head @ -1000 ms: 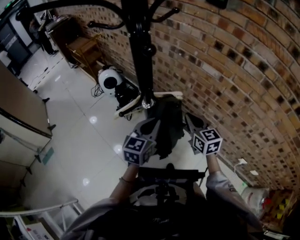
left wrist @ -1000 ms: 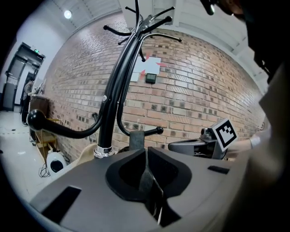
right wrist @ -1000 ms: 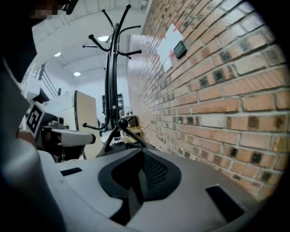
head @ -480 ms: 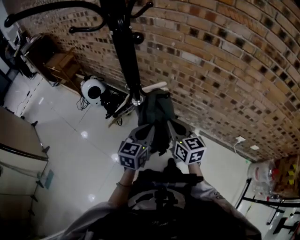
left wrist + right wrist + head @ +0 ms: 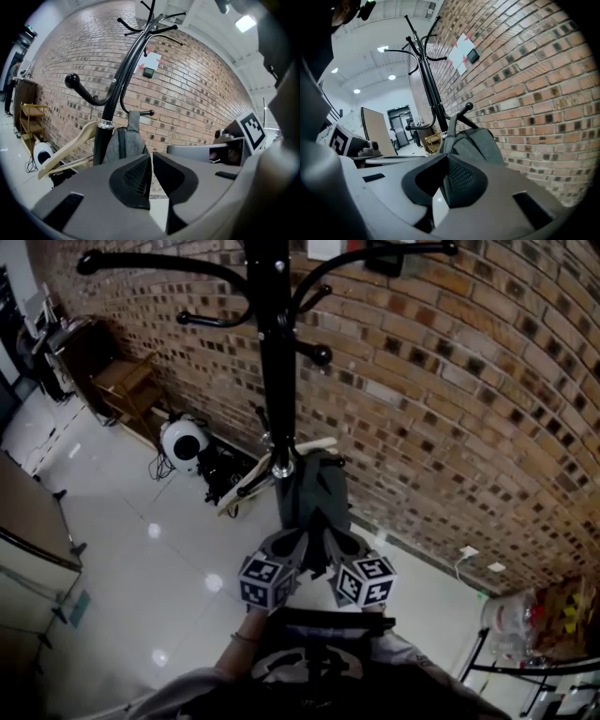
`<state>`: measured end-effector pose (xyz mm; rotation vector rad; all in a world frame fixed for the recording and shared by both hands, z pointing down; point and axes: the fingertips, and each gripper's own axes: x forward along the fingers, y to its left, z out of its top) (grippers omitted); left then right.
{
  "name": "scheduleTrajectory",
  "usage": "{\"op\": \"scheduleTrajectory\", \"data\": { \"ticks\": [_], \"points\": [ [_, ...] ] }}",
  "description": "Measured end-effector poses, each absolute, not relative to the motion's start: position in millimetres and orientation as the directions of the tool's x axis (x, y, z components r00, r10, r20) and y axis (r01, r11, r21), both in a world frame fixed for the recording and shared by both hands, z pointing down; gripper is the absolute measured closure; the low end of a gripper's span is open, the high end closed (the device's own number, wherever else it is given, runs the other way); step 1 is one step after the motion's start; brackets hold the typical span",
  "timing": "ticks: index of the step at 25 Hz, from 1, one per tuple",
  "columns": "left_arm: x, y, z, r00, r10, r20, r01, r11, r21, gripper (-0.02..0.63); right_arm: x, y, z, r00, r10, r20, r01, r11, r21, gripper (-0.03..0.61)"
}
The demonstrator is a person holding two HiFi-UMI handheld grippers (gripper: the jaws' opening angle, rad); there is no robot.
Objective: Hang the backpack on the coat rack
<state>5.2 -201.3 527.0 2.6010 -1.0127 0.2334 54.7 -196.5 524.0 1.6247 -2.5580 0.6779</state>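
The grey backpack (image 5: 315,486) hangs by its top loop on a low hook of the black coat rack (image 5: 269,362), against the brick wall. The left gripper view shows the backpack (image 5: 123,142) beside the pole (image 5: 110,104), its loop over the hook (image 5: 149,112). In the right gripper view the backpack (image 5: 476,142) is just ahead. My left gripper (image 5: 298,541) and right gripper (image 5: 330,539) sit close together just below the bag in the head view. Both are shut with nothing between their jaws, as seen on the left gripper (image 5: 151,162) and the right gripper (image 5: 446,171).
A wooden hanger (image 5: 251,476) leans at the rack's foot. A white round appliance (image 5: 182,442) with cables stands on the tiled floor to the left, a wooden shelf (image 5: 122,388) behind it. The brick wall (image 5: 441,399) runs along the right, with a plastic bag (image 5: 511,632) at its base.
Both grippers, which flanked the backpack a second ago, have drawn back from it and come close together. The right one moved left. The backpack stays on the hook.
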Motion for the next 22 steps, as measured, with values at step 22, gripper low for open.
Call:
{"op": "scheduleTrajectory", "data": {
  "ticks": [22],
  "points": [
    [67,-170,544,0.681,-0.673,0.288,-0.731,-0.643,0.228,0.592,104,-159,537,-0.542,-0.797,0.266,-0.828,0.451,-0.333,0.571]
  ]
}}
